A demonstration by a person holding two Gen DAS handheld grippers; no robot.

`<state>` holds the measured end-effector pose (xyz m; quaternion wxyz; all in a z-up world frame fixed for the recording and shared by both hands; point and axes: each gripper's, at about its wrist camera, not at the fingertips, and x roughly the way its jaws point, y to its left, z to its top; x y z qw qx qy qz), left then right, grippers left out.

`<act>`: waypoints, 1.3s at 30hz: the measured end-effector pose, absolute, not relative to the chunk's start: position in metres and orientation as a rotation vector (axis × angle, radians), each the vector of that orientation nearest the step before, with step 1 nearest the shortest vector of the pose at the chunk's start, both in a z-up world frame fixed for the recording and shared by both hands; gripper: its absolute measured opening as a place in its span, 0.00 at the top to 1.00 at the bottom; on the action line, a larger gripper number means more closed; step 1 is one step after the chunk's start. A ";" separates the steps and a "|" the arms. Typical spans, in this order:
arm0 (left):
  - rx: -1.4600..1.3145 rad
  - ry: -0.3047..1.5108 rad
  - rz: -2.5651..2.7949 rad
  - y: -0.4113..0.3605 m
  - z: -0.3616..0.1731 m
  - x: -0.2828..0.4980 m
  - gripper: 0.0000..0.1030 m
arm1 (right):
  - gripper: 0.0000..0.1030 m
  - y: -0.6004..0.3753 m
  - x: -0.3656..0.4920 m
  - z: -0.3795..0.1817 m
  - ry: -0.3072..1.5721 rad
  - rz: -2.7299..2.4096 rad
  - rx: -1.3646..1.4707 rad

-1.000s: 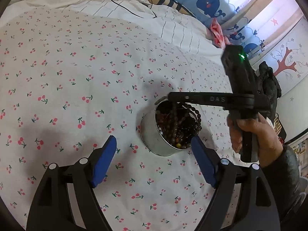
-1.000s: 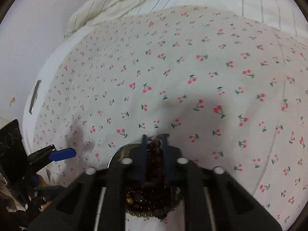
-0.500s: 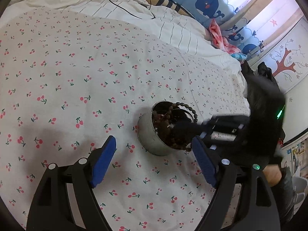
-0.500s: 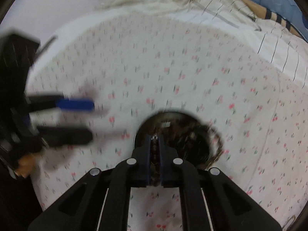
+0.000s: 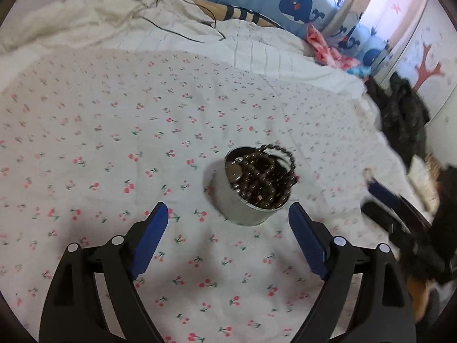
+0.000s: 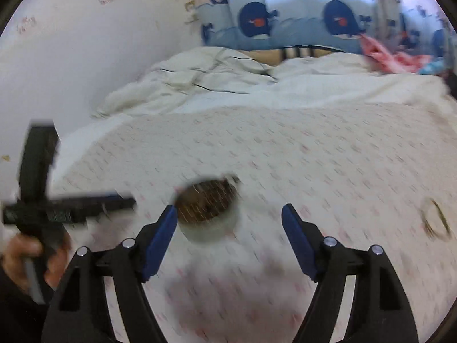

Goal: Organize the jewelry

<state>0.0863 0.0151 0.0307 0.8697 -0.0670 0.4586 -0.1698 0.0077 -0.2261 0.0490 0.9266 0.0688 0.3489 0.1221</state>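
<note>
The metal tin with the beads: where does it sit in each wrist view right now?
Left wrist: tin just right of centre, on the cherry sheet, sharp, beads spilling over its rim.
Right wrist: tin left of centre, low, blurred, beside the left blue pad.
Shared landmark: whale headboard at the top of both.

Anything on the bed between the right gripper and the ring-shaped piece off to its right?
No. In the right wrist view, only blurred cherry-print sheet lies between the open right gripper and the ring-shaped piece.
</note>
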 end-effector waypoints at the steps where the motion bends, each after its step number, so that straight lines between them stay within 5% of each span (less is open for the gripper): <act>1: -0.127 0.957 -0.331 0.013 0.030 0.082 0.16 | 0.29 -0.222 0.002 0.041 0.756 0.231 0.119; 5: -0.088 0.925 -0.233 0.010 0.026 0.060 0.12 | 0.28 -0.205 -0.010 0.033 0.783 0.219 0.066; 10: 0.021 0.864 -0.161 0.005 0.025 0.040 0.08 | 0.13 -0.195 -0.016 0.036 0.734 0.155 -0.025; 39: 0.073 0.817 -0.111 -0.018 0.028 0.031 0.07 | 0.09 -0.208 -0.012 0.030 0.744 0.113 0.028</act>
